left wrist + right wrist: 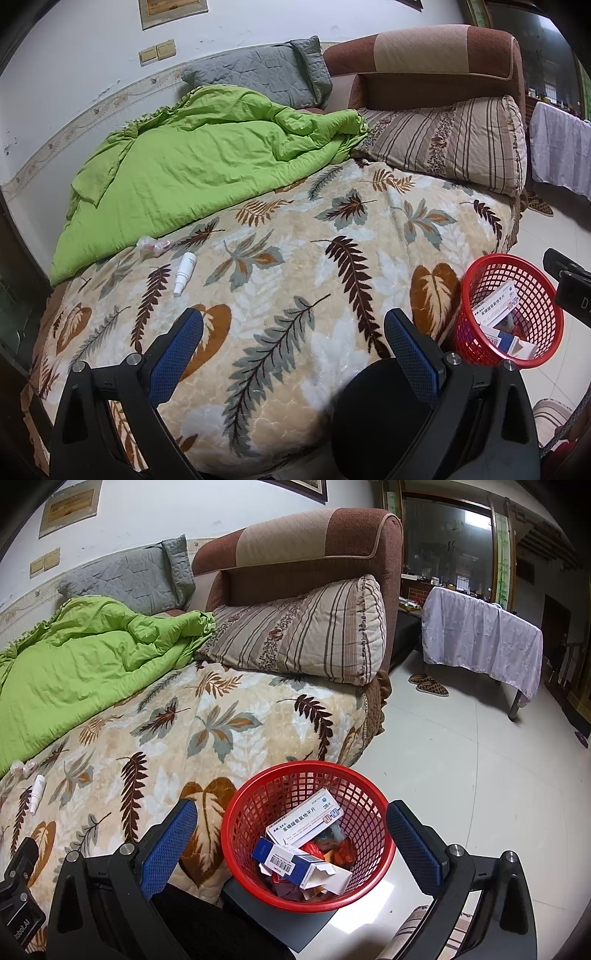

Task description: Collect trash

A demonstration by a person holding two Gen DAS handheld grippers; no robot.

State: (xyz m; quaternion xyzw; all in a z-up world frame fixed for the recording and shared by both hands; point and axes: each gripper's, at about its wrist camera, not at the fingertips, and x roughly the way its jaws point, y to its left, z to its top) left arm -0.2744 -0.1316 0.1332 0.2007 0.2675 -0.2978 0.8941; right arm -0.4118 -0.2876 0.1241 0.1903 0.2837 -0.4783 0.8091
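A white spray bottle [184, 273] lies on the leaf-patterned bedspread [280, 266], with a crumpled clear wrapper [154, 246] just beyond it by the green quilt. Both also show at the far left of the right wrist view: the bottle [37, 793] and the wrapper [22, 768]. A red mesh basket [236, 853] stands beside the bed holding medicine boxes [306, 823]; it shows in the left wrist view too [543, 295]. My left gripper [293, 332] is open and empty above the bedspread. My right gripper [291, 823] is open and empty, its jaws either side of the basket.
A green quilt [207, 162] is bunched on the bed's left half. A striped pillow [306, 631] leans on the brown headboard [295, 542]. Slippers [428, 683] lie on the tiled floor near a cloth-covered table [480, 635].
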